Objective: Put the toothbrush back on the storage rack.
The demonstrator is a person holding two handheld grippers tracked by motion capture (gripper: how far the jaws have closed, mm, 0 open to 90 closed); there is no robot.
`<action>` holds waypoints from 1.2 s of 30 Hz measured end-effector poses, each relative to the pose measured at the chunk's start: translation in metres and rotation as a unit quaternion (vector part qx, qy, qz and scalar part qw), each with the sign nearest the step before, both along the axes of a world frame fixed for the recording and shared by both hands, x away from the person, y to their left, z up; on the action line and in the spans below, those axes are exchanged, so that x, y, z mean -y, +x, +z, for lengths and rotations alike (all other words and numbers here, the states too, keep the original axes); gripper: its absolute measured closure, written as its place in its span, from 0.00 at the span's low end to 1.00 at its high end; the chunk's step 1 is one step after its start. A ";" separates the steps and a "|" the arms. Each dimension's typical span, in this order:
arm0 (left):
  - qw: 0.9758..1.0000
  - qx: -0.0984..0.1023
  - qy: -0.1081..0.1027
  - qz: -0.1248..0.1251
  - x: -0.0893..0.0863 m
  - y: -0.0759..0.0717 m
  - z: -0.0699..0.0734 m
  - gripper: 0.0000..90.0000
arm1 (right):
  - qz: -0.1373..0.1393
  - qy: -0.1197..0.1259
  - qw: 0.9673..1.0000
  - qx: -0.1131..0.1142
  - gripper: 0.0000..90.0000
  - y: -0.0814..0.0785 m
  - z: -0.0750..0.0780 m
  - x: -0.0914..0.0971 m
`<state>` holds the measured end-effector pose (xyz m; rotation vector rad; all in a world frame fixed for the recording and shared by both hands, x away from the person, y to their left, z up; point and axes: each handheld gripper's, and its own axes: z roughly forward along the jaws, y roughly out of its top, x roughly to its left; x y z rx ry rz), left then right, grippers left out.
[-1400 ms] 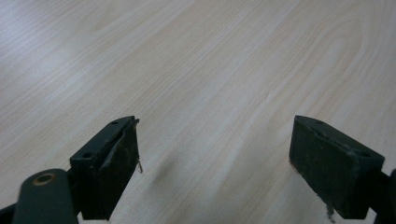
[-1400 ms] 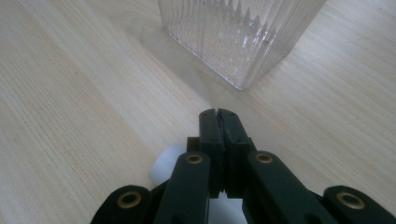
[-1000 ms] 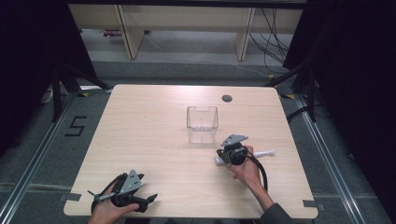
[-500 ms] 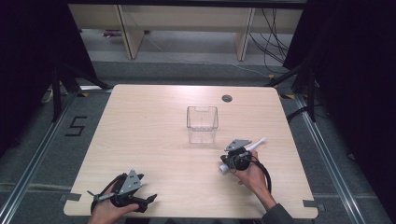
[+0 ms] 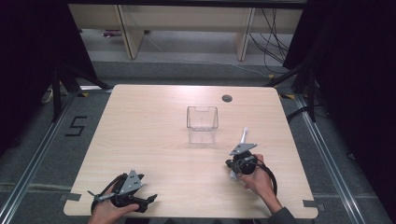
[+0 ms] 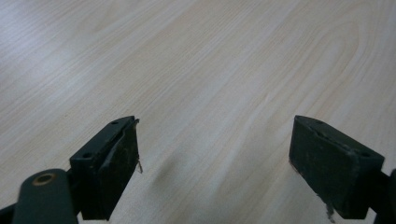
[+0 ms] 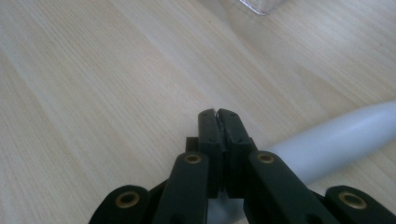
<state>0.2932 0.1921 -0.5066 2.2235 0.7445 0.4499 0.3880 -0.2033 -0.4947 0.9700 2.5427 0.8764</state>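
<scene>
One white, handle-like stick (image 5: 243, 138) sits clamped in the right gripper (image 5: 238, 163) at about four o'clock on the light wooden table (image 5: 149, 126). In the high view its slim end points away from the person toward twelve o'clock, while a short white stub shows below the gripper body at six o'clock. What kind of tool the stick is cannot be told from these pictures. In the right gripper view the two black jaws meet almost tip to tip, and the white stick (image 7: 336, 140) crosses beneath them, running out toward three o'clock above the wood grain; the exact place where the pads pinch it is hidden under the jaws. The person's right hand (image 5: 259, 179) wraps the gripper from behind, a black cable looping beside the wrist.

Just beyond the stick's tip, at roughly eleven o'clock from it, a clear plastic container (image 5: 202, 123) stands upright near the table's middle, apart from the stick. A small dark grommet (image 5: 227, 98) marks the far edge of the table at one o'clock.

At seven o'clock, well apart from all this, the left gripper (image 5: 140, 201) rests low at the near edge in the person's left hand (image 5: 109, 212). In the left gripper view its jaws stand wide apart with bare wood between them.
</scene>
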 end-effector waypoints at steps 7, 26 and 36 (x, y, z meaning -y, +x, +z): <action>1.000 -0.005 0.001 -0.003 0.000 0.000 0.000 0.17 | -0.010 -0.001 1.000 -0.014 0.98 -0.002 0.003 0.010; 1.000 -0.004 -0.001 -0.003 0.000 0.000 0.000 0.17 | -0.039 -0.001 0.999 -0.018 0.98 0.002 0.004 0.025; 1.000 -0.005 -0.002 -0.001 0.000 0.000 0.000 0.17 | -0.061 0.006 0.997 -0.037 0.98 0.003 0.006 0.035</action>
